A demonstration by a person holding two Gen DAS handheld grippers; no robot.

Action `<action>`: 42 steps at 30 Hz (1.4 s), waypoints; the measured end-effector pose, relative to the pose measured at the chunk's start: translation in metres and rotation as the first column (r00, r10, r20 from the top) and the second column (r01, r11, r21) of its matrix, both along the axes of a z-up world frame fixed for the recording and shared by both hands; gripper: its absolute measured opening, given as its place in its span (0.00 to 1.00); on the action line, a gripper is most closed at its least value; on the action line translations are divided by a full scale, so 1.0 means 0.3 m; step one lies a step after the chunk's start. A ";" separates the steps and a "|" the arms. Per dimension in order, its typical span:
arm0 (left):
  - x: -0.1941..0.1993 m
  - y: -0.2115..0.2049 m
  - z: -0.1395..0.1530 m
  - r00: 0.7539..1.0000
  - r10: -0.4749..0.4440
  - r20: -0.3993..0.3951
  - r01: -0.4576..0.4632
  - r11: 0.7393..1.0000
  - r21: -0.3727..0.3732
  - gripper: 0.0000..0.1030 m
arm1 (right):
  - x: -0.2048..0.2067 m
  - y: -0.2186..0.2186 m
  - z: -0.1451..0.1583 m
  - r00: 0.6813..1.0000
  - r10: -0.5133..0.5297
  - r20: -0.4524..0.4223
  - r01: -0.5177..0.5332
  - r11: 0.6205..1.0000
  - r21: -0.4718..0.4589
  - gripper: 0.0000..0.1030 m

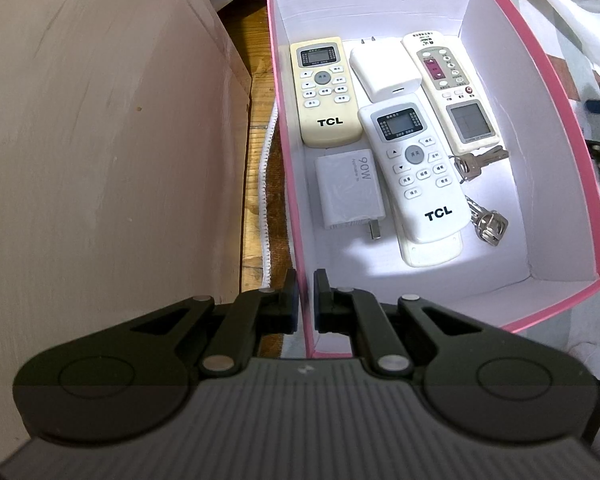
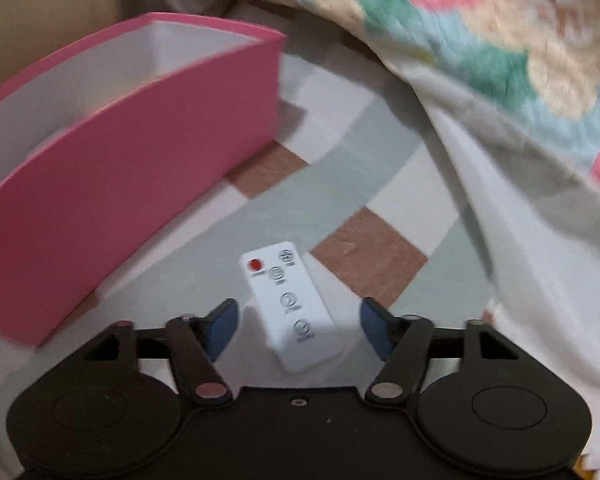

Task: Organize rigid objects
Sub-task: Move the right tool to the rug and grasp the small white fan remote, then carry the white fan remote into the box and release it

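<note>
A pink box [image 1: 540, 60] with a white inside holds a cream TCL remote [image 1: 324, 92], a white TCL remote [image 1: 420, 168], a third remote [image 1: 452, 84], two white chargers [image 1: 384, 72] [image 1: 348, 188] and keys [image 1: 480, 164]. My left gripper [image 1: 305, 300] is shut on the box's near left wall, one finger on each side. In the right wrist view the pink box [image 2: 140, 184] stands at the left. A small white remote [image 2: 288, 304] with a red button lies on the checked sheet. My right gripper [image 2: 298, 306] hangs open just above it, with the remote between the fingers and untouched.
A pale wooden panel [image 1: 100, 140] rises left of the box, with a strip of wood [image 1: 256, 80] between them. A floral quilt [image 2: 500, 40] is bunched up at the right and back of the checked sheet [image 2: 340, 184].
</note>
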State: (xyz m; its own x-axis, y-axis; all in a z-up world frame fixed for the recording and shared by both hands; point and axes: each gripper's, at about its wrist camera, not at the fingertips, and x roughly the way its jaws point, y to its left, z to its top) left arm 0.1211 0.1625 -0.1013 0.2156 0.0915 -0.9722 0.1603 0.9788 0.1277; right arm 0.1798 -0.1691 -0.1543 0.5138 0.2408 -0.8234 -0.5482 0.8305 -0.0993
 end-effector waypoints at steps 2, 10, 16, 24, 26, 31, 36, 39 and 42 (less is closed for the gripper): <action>0.000 -0.002 0.001 1.000 0.003 -0.001 -0.003 1.000 -0.003 0.05 | 0.054 -0.026 -0.037 0.995 -0.038 -0.095 0.043 0.997 0.057 0.79; 0.001 -0.003 0.003 1.000 0.004 -0.002 -0.004 1.000 -0.005 0.05 | -0.004 -0.013 -0.022 0.996 -0.083 -0.044 0.086 0.994 0.068 0.46; 0.002 -0.002 0.003 1.000 0.001 -0.003 -0.001 1.000 -0.006 0.05 | -0.064 -0.013 0.010 0.989 -0.147 -0.016 0.148 0.983 0.110 0.45; -0.001 -0.003 0.005 1.000 -0.002 -0.004 0.002 1.000 -0.004 0.05 | -0.198 -0.027 0.202 0.970 -0.221 0.104 0.190 0.950 0.248 0.45; -0.003 -0.005 0.005 1.000 -0.004 -0.003 0.004 1.000 -0.003 0.05 | -0.230 -0.004 0.260 0.973 -0.185 0.135 0.141 0.948 0.287 0.45; -0.002 0.000 0.006 1.000 -0.004 -0.003 0.004 1.000 -0.003 0.05 | -0.303 0.084 0.379 0.985 -0.065 0.157 0.006 0.936 0.351 0.45; -0.003 0.000 0.006 1.000 -0.005 -0.003 0.005 1.000 -0.002 0.05 | -0.296 0.198 0.407 0.994 0.000 0.107 -0.039 0.934 0.356 0.45; -0.004 0.000 0.006 1.000 -0.004 -0.004 0.004 1.000 -0.003 0.05 | -0.263 0.252 0.388 1.000 -0.024 -0.007 0.025 0.944 0.329 0.45; -0.004 0.000 0.006 1.000 -0.004 -0.003 0.004 1.000 -0.002 0.05 | -0.250 0.268 0.356 0.991 -0.066 -0.119 0.104 0.931 0.350 0.45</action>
State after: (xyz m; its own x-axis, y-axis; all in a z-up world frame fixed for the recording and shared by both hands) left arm 0.1198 0.1624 -0.0994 0.2129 0.0883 -0.9731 0.1649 0.9784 0.1248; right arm 0.1047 -0.0889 -0.0476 0.4616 0.4860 -0.7421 -0.4654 0.8449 0.2638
